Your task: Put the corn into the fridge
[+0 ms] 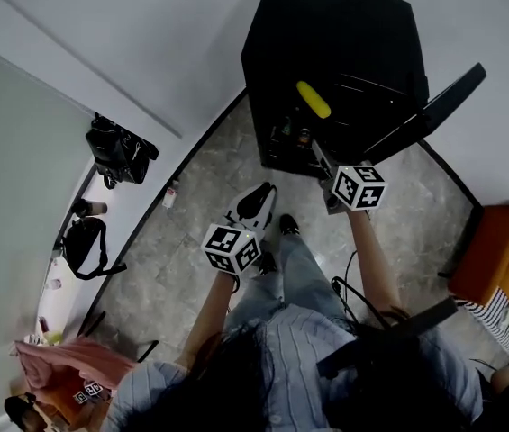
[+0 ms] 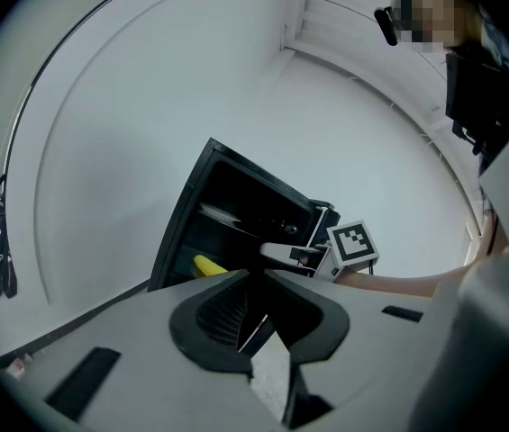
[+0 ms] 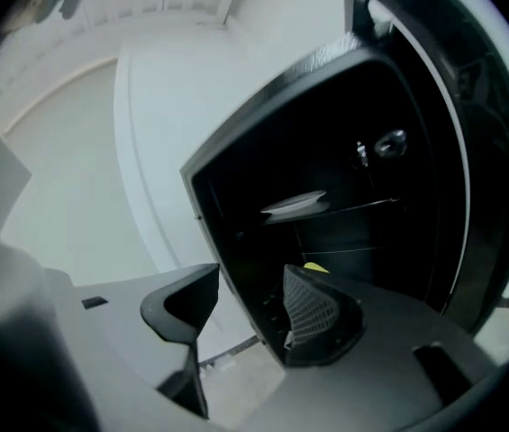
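Note:
The yellow corn (image 1: 313, 99) lies on a shelf inside the black fridge (image 1: 344, 25), whose door (image 1: 443, 102) stands open to the right. My right gripper (image 1: 320, 157) hangs just in front of the fridge opening, below the corn, open and holding nothing. In the right gripper view that gripper (image 3: 249, 283) points into the dark interior, and only a sliver of the corn (image 3: 315, 266) shows behind its right finger. My left gripper (image 1: 259, 202) hovers over the floor short of the fridge, shut and empty. The left gripper view shows the corn (image 2: 209, 265) beyond that gripper (image 2: 252, 277).
A white plate (image 3: 295, 203) sits on an upper fridge shelf, and small bottles (image 1: 295, 135) stand low inside. Black bags (image 1: 119, 149) lie by the left wall near a small bottle (image 1: 171, 194). An orange chair (image 1: 488, 250) stands at the right. The person's legs are below the grippers.

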Demonstrator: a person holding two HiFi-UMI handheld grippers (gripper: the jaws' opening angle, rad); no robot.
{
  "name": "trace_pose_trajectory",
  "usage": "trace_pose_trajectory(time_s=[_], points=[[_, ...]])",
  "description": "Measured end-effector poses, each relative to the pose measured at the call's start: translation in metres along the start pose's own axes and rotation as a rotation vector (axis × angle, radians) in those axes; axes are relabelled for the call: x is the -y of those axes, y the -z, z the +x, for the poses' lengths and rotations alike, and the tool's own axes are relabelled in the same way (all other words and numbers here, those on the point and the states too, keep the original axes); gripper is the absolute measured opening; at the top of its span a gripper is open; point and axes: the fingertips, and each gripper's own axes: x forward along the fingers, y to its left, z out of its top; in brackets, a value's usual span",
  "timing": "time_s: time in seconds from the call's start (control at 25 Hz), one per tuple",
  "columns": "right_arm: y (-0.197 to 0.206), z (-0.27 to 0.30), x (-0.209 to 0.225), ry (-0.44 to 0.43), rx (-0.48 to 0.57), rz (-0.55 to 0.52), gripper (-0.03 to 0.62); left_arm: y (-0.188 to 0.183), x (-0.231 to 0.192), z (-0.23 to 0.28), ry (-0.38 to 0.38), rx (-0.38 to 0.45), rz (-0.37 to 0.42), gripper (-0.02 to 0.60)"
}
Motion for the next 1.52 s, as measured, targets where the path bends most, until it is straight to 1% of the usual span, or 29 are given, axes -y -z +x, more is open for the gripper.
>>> trace_pose_trajectory(time_s=[0.16,0.32,0.44,0.6,0.88,1.08,1.28,1.52], points=[[0.003,-0.041,-0.024,-0.007,0.045,0.055,0.236,0.004,0.018,-0.024,0.024,-0.013,0.032,0.057],[0.005,-0.083,-0.036,0.013,0.098,0.117,0.235,-0.001,0.033,-0.046,0.049,-0.003,0.070,0.057],[0.010,-0.108,-0.046,0.035,0.122,0.128,0.224,-0.008,0.041,-0.059,0.063,0.023,0.083,0.058],[0.020,-0.132,-0.067,0.039,0.144,0.129,0.210,-0.014,0.052,-0.071,0.086,0.054,0.088,0.057],[0.030,-0.167,-0.102,0.047,0.156,0.066,0.201,-0.007,0.071,-0.082,0.139,0.045,0.098,0.057],[0.032,-0.194,-0.113,0.054,0.157,0.014,0.198,0.004,0.088,-0.085,0.165,0.033,0.093,0.057],[0.036,-0.225,-0.121,0.051,0.142,-0.045,0.193,0.014,0.106,-0.092,0.156,0.037,0.068,0.057],[0.036,-0.258,-0.130,0.009,0.130,-0.071,0.188,0.017,0.139,-0.102,0.134,0.064,0.061,0.057]])
